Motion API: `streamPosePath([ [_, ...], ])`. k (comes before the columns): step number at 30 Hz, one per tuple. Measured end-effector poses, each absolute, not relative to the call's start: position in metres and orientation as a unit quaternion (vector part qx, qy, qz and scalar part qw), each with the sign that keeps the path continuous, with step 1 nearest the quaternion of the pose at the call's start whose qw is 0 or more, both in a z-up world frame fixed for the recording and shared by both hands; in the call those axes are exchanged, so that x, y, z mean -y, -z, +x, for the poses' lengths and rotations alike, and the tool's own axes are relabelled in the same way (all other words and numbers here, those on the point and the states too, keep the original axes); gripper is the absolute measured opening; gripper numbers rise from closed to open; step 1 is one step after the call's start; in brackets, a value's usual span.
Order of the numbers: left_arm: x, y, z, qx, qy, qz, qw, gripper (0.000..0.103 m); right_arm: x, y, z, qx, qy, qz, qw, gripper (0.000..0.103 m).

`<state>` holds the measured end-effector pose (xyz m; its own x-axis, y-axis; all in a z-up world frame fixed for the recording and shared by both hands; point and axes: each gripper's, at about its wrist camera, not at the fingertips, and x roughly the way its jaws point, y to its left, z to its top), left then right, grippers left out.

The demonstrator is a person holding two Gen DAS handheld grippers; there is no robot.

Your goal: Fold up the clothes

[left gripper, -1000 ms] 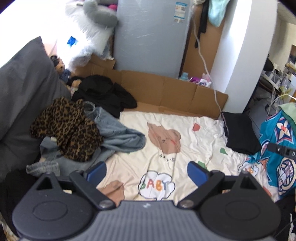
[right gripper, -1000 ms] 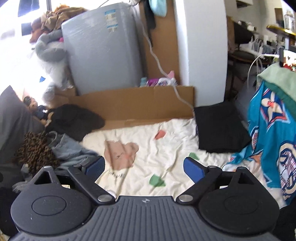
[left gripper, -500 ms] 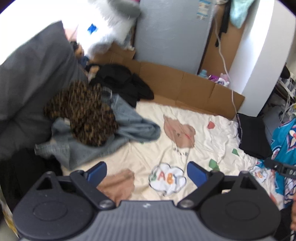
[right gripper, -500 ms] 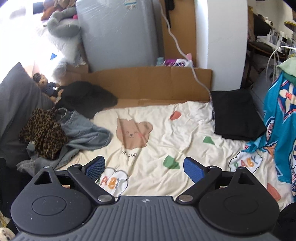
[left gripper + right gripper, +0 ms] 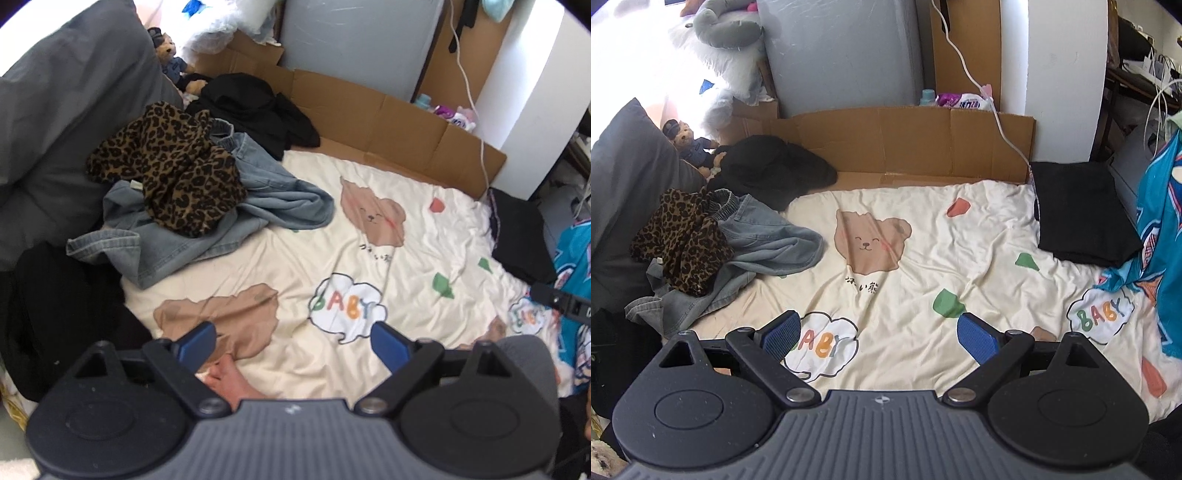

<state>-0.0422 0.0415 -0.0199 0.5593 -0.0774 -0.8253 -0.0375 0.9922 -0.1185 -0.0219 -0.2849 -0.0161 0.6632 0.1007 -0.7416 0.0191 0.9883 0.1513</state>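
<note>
Left wrist: left claw [image 5: 293, 341] spread, empty – right claw [image 5: 879, 332] likewise – above cream blanket [image 5: 369, 266].

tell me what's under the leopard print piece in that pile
The leopard print garment lies on crumpled light blue denim clothing, which spreads out onto the cream bedsheet. Anything beneath the denim is covered.

Sunlit bed [image 5: 908, 266], cardboard [image 5: 905, 144], white pillar [image 5: 1063, 55]

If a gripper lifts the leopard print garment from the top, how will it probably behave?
The leopard print garment looks thin and crumpled, so it would likely hang limp and unfold. It rests on the denim clothes, touching them, so it might drag them slightly.
</note>
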Motion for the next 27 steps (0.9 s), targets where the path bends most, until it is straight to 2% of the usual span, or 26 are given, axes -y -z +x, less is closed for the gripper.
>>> streamPosePath([
  [27, -0.018, 0.008, -0.040, -0.441, 0.040, -0.040, 0.896, 0.092, 0.289, 0.012, -0.029, -0.408, -0.021, 0.063, 0.910, 0.095],
])
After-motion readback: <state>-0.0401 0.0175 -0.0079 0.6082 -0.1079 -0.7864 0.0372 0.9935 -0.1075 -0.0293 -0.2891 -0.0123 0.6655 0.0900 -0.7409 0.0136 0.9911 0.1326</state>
